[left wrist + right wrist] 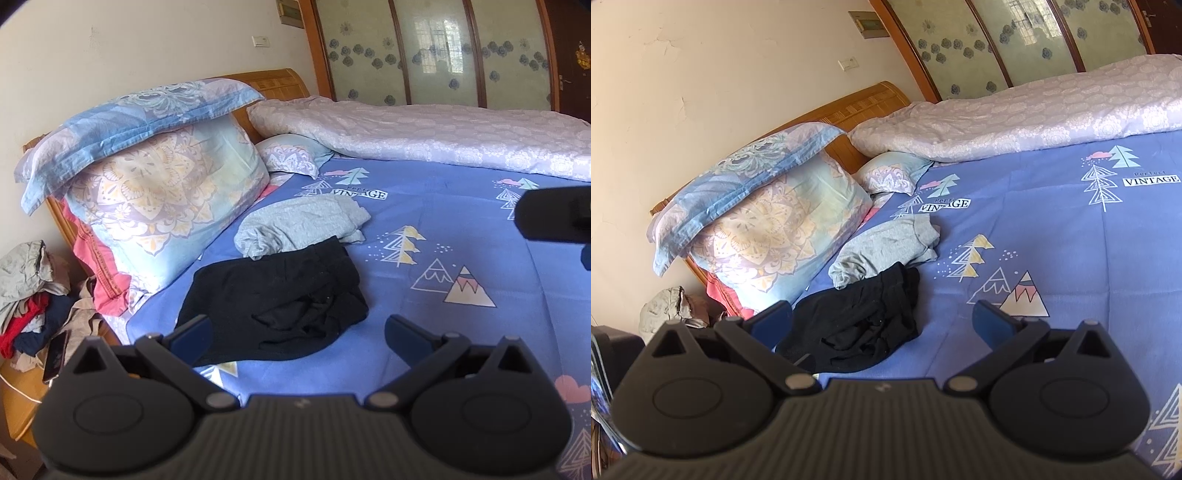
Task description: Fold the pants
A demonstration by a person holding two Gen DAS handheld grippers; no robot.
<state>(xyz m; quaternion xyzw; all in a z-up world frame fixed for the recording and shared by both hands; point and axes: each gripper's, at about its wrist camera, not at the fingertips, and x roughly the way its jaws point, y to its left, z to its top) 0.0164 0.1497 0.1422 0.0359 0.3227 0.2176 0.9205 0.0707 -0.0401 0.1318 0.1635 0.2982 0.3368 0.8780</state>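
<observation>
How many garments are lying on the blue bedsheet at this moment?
2. The black pants lie crumpled nearest the grippers; a gray garment sits just beyond, touching them, beside the pillows. More clothes are piled off the bed; others may be hidden.

I see soft black cloth pants (273,299), a smooth printed bed sheet (443,332), and a shiny wood headboard (864,99).

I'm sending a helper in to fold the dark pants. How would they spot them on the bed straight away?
Start at the stacked pillows by the headboard, then look along the blue sheet. Two crumpled garments lie touching; the black pants are the nearer, darker one, while the grey garment lies beyond them.
</observation>
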